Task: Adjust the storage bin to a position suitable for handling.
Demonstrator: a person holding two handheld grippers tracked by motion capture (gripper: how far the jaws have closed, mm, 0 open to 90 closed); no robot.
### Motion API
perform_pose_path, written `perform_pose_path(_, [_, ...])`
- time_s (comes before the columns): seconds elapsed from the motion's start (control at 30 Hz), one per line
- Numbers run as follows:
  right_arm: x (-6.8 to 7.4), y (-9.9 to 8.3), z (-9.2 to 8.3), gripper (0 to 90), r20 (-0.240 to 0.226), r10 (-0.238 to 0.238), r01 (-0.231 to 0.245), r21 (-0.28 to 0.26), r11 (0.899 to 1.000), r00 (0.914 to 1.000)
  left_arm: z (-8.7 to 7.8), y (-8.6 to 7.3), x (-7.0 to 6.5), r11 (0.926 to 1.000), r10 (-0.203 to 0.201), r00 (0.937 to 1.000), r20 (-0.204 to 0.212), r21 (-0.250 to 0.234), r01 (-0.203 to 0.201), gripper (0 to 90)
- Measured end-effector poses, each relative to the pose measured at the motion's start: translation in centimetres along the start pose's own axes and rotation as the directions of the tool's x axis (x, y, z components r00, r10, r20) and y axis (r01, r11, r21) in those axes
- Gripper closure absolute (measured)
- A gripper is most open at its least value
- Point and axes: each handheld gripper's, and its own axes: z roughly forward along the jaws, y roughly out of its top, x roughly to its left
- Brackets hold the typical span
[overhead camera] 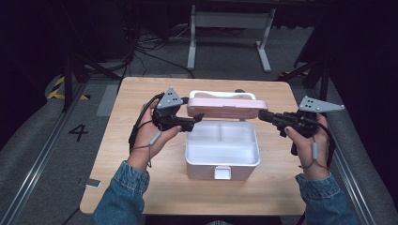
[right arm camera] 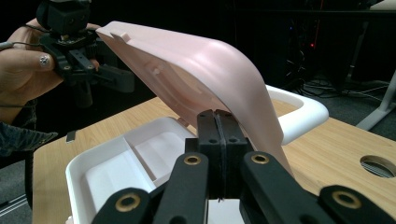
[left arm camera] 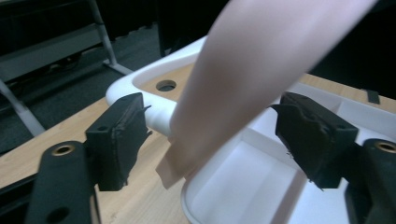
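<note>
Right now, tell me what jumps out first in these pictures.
The pink lid stands raised over the open white box at the middle of the wooden table, its divided tray bare. A gripper sits at each end of that lid: the left gripper with jaws open around the lid's corner, the right gripper with jaws shut beside its other end.

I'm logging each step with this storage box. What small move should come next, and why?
Probably close the left gripper on the pink lid. Its jaws stand open either side of the lid's edge, while the right gripper is shut beside the raised lid, above the open white box.
</note>
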Motion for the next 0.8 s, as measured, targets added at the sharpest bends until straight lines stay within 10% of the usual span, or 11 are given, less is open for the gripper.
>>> perform_pose_path(0.47, [-0.07,-0.03,-0.05,90.0,0.004,-0.001,0.001,-0.004,1.000,1.0000,0.04,0.93,0.13,0.9977,-0.044,0.9989,-0.018,-0.053,0.043,60.4])
perform_pose_path(0.8, [-0.07,0.03,-0.32,87.7,0.003,0.005,-0.005,-0.015,1.000,1.0000,0.08,1.07,0.23,0.9984,-0.026,0.9994,-0.021,-0.051,0.025,63.1])
